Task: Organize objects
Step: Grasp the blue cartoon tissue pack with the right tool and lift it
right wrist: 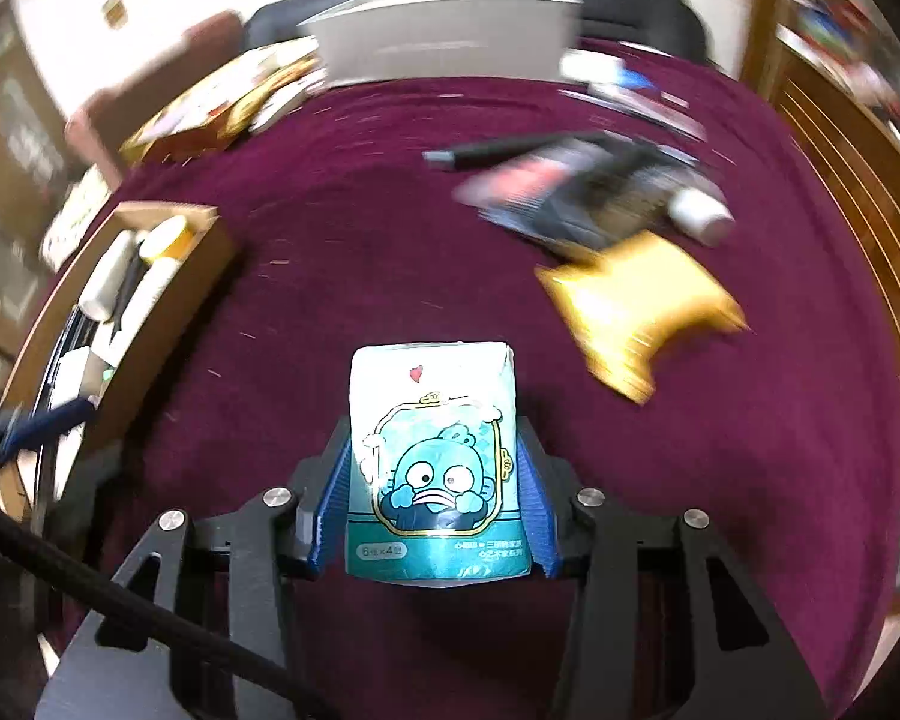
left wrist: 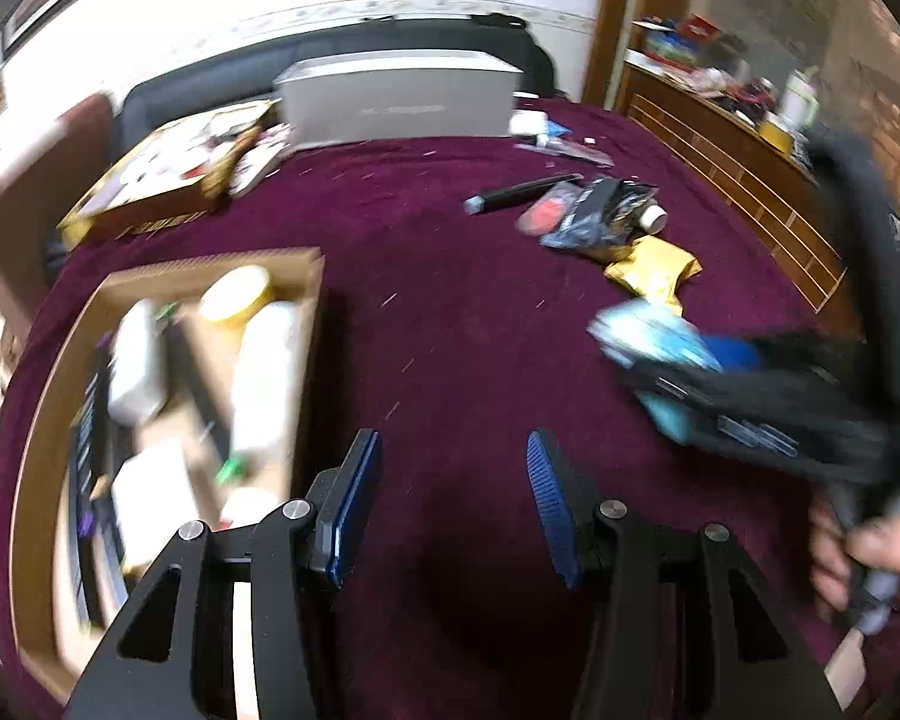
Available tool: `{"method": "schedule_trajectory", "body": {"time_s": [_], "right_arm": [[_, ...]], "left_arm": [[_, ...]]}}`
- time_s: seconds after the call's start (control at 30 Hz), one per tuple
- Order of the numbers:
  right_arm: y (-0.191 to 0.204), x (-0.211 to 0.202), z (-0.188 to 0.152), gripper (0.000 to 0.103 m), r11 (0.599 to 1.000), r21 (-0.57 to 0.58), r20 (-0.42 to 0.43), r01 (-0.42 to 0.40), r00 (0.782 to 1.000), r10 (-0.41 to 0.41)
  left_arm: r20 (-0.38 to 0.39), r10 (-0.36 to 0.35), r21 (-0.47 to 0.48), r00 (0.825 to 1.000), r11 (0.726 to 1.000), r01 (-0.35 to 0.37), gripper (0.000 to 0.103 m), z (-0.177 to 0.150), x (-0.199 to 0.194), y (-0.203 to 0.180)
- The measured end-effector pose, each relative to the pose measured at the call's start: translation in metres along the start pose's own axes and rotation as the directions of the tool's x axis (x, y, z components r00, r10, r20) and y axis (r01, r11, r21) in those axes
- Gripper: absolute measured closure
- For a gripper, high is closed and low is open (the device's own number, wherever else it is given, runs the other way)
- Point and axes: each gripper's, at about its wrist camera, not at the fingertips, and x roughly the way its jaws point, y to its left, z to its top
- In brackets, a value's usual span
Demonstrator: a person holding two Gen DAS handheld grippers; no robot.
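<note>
Right gripper clamps a teal cartoon-printed tissue pack
Left gripper empty, jaws parted, beside the brown cardboard box on maroon cloth

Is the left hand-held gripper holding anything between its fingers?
No: the left hand-held gripper stands open with only the purple cloth showing in the gap.
</note>
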Motion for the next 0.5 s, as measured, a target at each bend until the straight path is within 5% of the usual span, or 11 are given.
{"method": "schedule_trajectory", "body": {"time_s": [0.13, 0.23, 0.33, 0.5], "right_arm": [[-0.063, -0.025, -0.024, 0.055, 0.989, 0.142, 0.038, -0.042, 0.999, 0.036], [-0.099, -0.036, -0.039, 0.055, 0.972, 0.224, 0.077, -0.078, 0.995, 0.062], [-0.118, -0.045, -0.052, 0.055, 0.954, 0.275, 0.105, -0.116, 0.990, 0.090], [-0.132, -0.042, -0.060, 0.055, 0.935, 0.317, 0.118, -0.161, 0.985, 0.130]], "left_arm": [[-0.001, -0.003, 0.043, 1.000, 0.999, 0.003, 0.059, 0.034, 0.041, -0.018], [0.005, -0.075, 0.055, 0.997, 0.996, 0.075, 0.059, 0.052, 0.056, -0.043], [0.053, -0.133, 0.151, 0.990, 0.981, 0.124, 0.059, 0.069, 0.069, -0.080], [0.040, -0.103, 0.342, 0.994, 0.936, 0.083, 0.059, 0.087, 0.100, -0.123]]}}
